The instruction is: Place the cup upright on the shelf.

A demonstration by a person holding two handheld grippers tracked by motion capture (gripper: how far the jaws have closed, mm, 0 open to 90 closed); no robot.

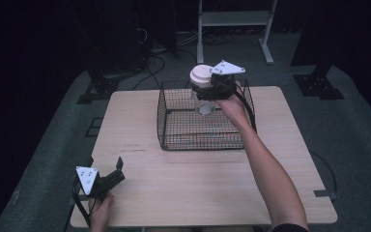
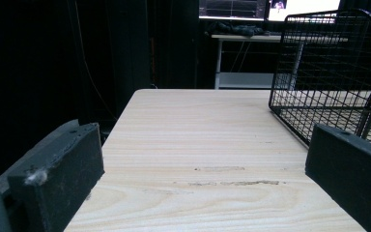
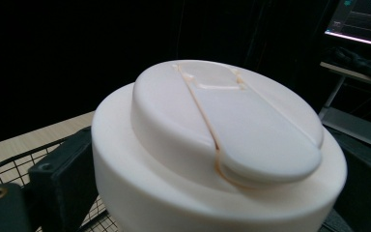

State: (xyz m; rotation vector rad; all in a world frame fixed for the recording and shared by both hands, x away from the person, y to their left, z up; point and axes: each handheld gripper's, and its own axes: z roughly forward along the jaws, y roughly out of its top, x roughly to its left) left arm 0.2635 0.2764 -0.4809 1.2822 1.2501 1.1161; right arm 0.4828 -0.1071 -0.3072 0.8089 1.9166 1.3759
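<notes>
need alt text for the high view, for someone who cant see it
A person's right gripper holds a clear jar with a white lid over a black wire basket on a wooden table. The left gripper rests open near the table's front left corner.

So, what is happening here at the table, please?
A person works with a gripper in each hand. The right gripper is shut on a clear jar with a white lid, holding it upright over the far part of the black wire basket. Whether it goes in or comes out, I cannot tell. The left gripper is open and holds nothing, near the front left corner of the wooden table.
</notes>
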